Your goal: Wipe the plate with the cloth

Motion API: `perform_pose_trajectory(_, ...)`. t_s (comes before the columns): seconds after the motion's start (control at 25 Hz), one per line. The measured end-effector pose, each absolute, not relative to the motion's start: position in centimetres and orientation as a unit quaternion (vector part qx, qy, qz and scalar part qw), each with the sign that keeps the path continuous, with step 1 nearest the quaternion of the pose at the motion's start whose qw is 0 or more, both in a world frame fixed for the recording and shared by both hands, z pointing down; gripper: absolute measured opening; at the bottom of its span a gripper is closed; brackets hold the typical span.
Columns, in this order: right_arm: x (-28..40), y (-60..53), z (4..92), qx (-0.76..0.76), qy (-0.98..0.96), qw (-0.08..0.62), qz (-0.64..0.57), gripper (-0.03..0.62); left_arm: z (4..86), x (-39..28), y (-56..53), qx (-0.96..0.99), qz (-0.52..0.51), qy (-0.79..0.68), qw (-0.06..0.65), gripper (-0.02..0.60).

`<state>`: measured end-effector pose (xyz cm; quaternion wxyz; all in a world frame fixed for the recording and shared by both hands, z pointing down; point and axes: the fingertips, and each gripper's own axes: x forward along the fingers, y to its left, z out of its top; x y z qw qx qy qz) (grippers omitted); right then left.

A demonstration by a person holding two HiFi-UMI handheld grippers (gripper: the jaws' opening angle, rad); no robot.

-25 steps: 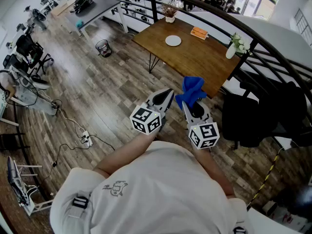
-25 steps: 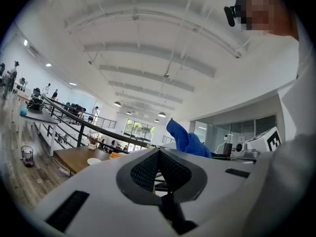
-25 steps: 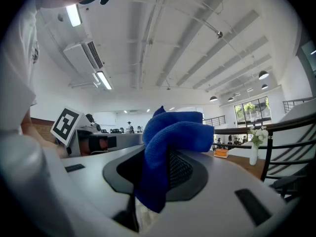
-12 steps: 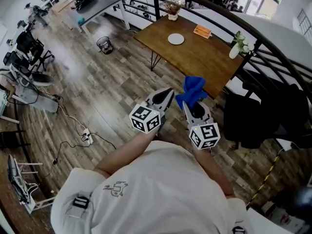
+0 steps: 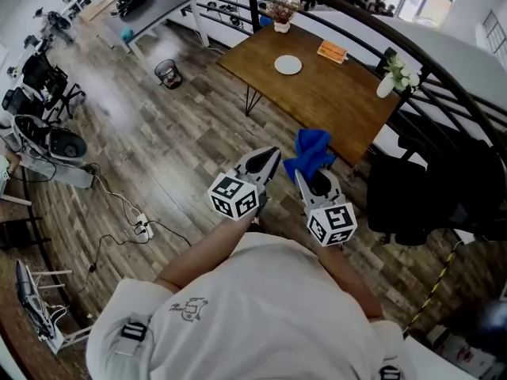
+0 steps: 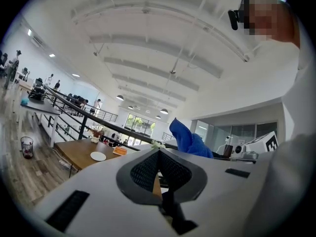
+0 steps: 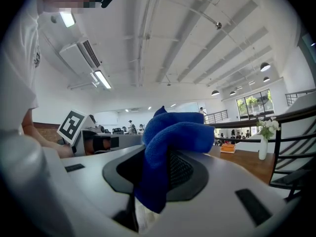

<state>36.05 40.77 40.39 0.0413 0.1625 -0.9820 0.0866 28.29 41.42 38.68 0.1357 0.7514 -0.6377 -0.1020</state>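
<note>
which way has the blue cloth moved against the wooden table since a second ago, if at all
Cannot tell: the blue cloth in the right gripper still overlaps the near edge of the wooden table, and the view itself shifted.

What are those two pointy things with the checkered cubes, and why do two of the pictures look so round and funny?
A person holds a tool in each hand, called a gripper. It has two jaws that pinch like tongs, and the cube is part of it. The picture from above comes from a camera on the person's head, looking down. The two round pictures come from little cameras that ride on each gripper, and their lenses bend the room. The left gripper is shut and holds nothing. The right gripper pinches a blue cloth. Further off stands a wooden table. On it are a white plate, an orange thing and a vase of flowers. The plate is not yet being wiped.
</note>
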Motion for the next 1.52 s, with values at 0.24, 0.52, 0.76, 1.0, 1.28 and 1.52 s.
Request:
perform_pose_trajectory(0.24, 31.8, 38.5, 41.2, 0.166, -0.981, 0.046, 0.089, 0.110, 39.9, 23.8, 39.4, 0.748, -0.102, -0.641, 0.141, 0.006)
perform_pose_trajectory(0.52, 23.5, 37.0, 41.2, 0.159, -0.982, 0.063, 0.085, 0.110, 39.1, 16.1, 37.3, 0.756, -0.102, -0.630, 0.144, 0.006)
perform_pose_trajectory(0.76, 16.6, 36.6, 41.3, 0.150, -0.983, 0.068, 0.084, 0.110, 39.0, 9.8, 36.8, 0.758, -0.099, -0.628, 0.146, 0.006)
perform_pose_trajectory(1.0, 12.4, 36.5, 41.5, 0.139, -0.984, 0.079, 0.081, 0.110, 39.7, 6.5, 36.8, 0.760, -0.094, -0.624, 0.152, 0.006)
perform_pose_trajectory(1.28, 9.6, 35.2, 42.2, 0.127, -0.985, 0.082, 0.089, 0.110, 40.7, 3.9, 35.9, 0.751, -0.096, -0.633, 0.162, 0.006)
perform_pose_trajectory(1.52, 7.4, 32.3, 42.1, 0.111, -0.987, 0.072, 0.090, 0.110, 40.9, 1.7, 33.6, 0.740, -0.090, -0.648, 0.159, 0.006)
